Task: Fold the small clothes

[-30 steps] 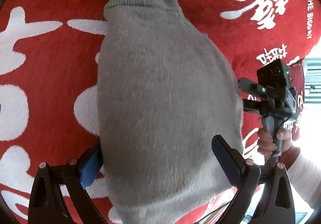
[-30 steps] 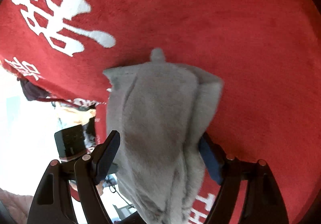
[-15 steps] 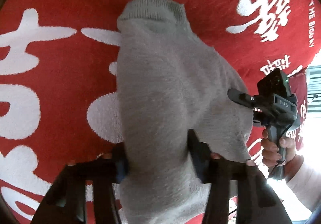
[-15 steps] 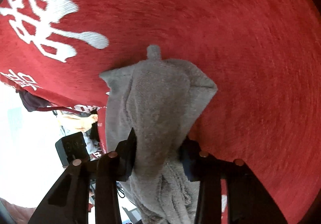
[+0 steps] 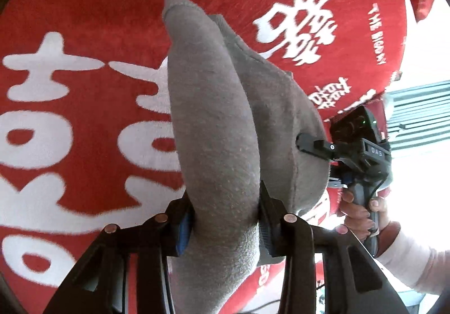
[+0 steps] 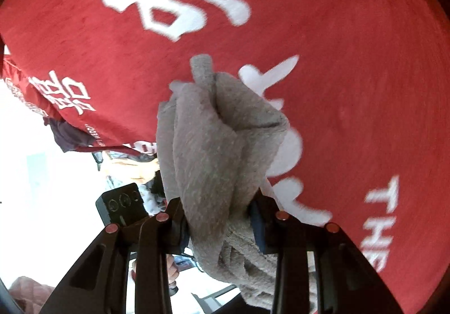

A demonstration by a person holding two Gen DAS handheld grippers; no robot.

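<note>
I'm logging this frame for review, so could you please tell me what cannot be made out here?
- Gray garment: lower end cut off by the bottom edge in both wrist views; its type is unclear, bunched as it is.
- Right gripper: the cloth hides its tips in the left wrist view.
- Red cloth: white lettering cut off and blurred.

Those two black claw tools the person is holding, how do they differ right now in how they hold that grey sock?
The left gripper pinches a smooth, rounded stretch of the grey sock, while the right gripper clamps a bunched, creased part with several folds. The left gripper sits over the red cloth with its white characters; the right gripper sits at the cloth's edge, with bright background beside it. Both are shut on the same sock, which is lifted off the cloth.
</note>
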